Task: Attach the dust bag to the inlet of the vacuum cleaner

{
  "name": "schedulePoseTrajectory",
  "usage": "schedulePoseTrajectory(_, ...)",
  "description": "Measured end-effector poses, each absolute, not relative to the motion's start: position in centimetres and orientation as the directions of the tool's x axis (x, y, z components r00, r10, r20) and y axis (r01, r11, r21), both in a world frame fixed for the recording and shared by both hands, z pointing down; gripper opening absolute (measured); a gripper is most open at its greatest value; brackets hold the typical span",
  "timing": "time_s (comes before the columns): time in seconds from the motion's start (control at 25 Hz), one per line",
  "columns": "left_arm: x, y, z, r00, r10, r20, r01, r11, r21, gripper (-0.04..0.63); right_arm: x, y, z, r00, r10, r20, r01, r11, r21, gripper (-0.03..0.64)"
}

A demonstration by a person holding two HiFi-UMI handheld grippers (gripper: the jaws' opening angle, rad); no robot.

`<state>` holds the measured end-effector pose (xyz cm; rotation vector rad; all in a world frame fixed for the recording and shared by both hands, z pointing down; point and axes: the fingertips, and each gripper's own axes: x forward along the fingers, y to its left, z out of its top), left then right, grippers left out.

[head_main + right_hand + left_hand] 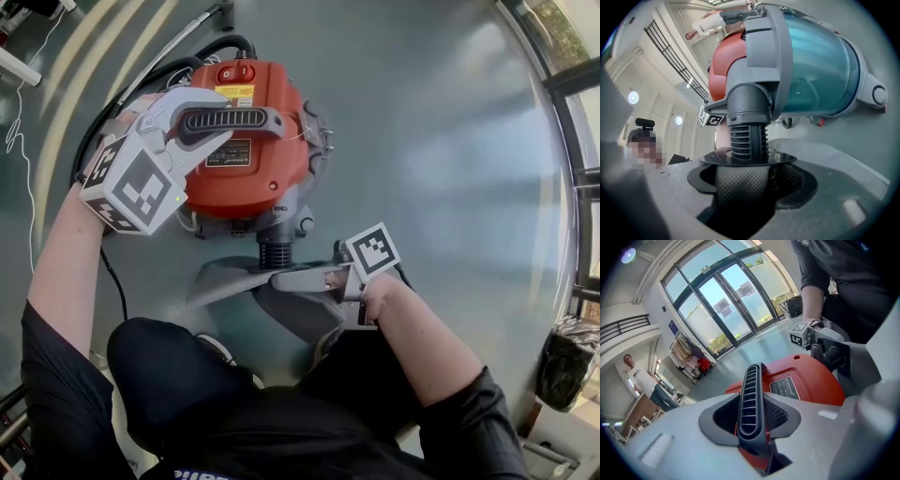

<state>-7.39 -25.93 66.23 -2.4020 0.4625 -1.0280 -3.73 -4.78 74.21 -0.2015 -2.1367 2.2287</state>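
**A:** Where's the bag [292,317]?

**B:** It's lying flat and grey on the floor [450,141], between the vacuum [246,178] and the person's knees. Its neck is raised to the inlet [275,253], the ribbed black stub low on the vacuum's near side.

**A:** Is it on?

**B:** In the right gripper view, the bag's black collar [783,158] rings the tip of the inlet. I can't tell how far it has seated.

**A:** What's holding it?

**B:** The right gripper [286,277]. Its jaws stand partly apart and are clamped on the dotted fabric neck just under the collar. It points roughly level at the vacuum.

**A:** And the other one?

**B:** The left gripper [220,122] is closed on the handle [750,404], the slotted black bar on top of the red body. It pinches the bar from both sides and tilts downward.

**A:** Anything around?

**B:** A black cord [112,281] runs along the floor on the left. In the left gripper view there are tall glass doors [726,310] behind the vacuum.
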Motion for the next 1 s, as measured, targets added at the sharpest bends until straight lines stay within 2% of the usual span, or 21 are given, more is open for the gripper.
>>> schedulePoseTrajectory(0.4,-7.5,-25.9,66.2,0.664,-0.486,0.569,-0.120,-0.819,-0.560,0.127,-3.3,-5.4,74.5,-0.998,0.053,-0.042,0.039,-0.046,-0.998,0.310)
schedulePoseTrajectory(0.76,-7.3,-25.8,65.9,0.671,-0.487,0.559,-0.128,-0.818,-0.560,0.127,-4.1,-6.2,74.4,-0.989,0.149,-0.013,0.015,0.009,-1.000,0.310)
schedulePoseTrajectory(1.0,-7.3,-25.8,66.0,0.669,-0.490,0.559,-0.130,-0.818,-0.561,0.127,-3.6,-6.5,74.5,-0.995,0.098,-0.033,0.031,-0.015,-0.999,0.310)
